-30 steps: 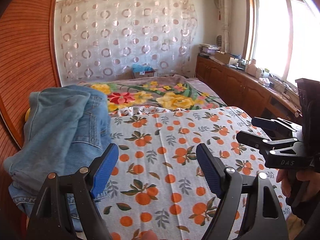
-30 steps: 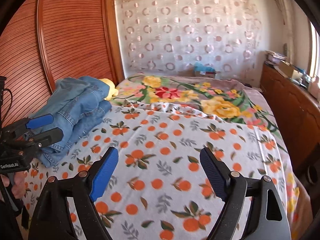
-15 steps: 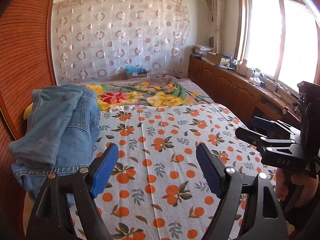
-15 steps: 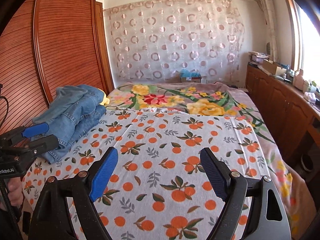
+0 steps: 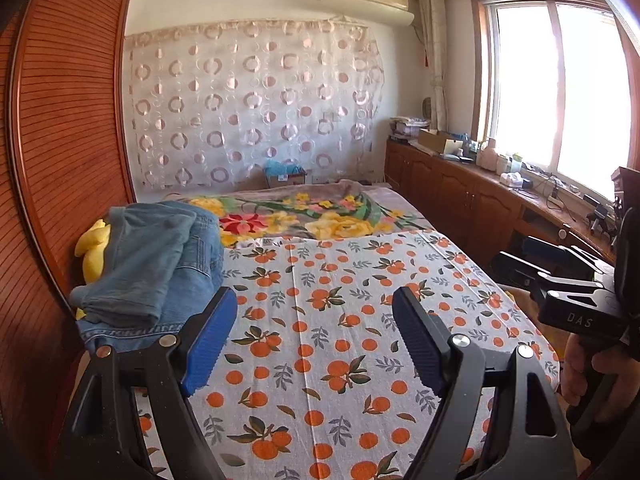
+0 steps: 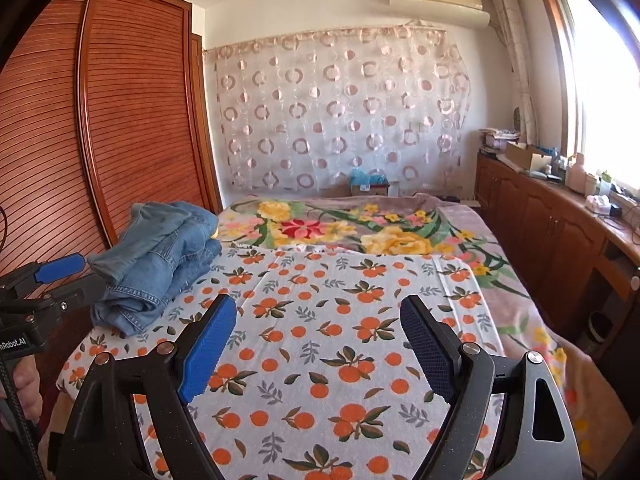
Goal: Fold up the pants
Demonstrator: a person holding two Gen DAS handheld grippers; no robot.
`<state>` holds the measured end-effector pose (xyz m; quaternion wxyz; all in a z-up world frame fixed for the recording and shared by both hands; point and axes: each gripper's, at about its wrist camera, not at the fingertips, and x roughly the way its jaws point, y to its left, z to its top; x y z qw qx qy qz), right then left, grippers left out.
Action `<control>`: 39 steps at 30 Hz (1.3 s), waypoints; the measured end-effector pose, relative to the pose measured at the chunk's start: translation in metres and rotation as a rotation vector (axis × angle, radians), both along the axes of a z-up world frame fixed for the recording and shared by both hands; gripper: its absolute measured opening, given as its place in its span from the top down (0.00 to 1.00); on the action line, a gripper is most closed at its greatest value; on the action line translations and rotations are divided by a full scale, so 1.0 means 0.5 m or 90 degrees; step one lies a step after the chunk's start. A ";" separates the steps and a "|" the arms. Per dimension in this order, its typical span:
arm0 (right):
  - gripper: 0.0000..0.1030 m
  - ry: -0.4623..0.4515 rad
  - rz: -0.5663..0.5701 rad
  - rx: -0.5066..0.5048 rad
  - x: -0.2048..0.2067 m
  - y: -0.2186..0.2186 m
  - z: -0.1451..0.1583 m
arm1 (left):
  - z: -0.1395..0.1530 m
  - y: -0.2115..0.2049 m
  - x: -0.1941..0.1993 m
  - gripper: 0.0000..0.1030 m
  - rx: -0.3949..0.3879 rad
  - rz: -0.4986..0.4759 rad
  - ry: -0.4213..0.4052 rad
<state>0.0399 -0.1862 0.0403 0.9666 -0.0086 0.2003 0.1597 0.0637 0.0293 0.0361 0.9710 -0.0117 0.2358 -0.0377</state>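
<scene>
Folded blue denim pants (image 5: 152, 264) piled at the left edge of the orange-print bedsheet (image 5: 340, 344), half hiding a yellow soft item (image 5: 93, 252). Left gripper (image 5: 312, 338) and right gripper (image 6: 318, 346): fingers spread, nothing between; handles cropped.

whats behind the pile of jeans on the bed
A yellow soft thing pokes out behind the folded jeans, between them and the slatted wooden wardrobe door. Most of it is covered by the denim, so what it is cannot be told.
</scene>
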 end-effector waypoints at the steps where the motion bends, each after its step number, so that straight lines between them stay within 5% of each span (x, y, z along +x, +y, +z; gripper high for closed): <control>1: 0.17 -0.006 -0.004 -0.003 -0.005 0.000 0.000 | 0.002 0.001 -0.006 0.22 0.000 0.002 -0.003; 39: 0.17 -0.013 -0.003 -0.002 -0.005 0.004 -0.016 | 0.005 0.009 -0.030 0.22 -0.005 0.006 0.000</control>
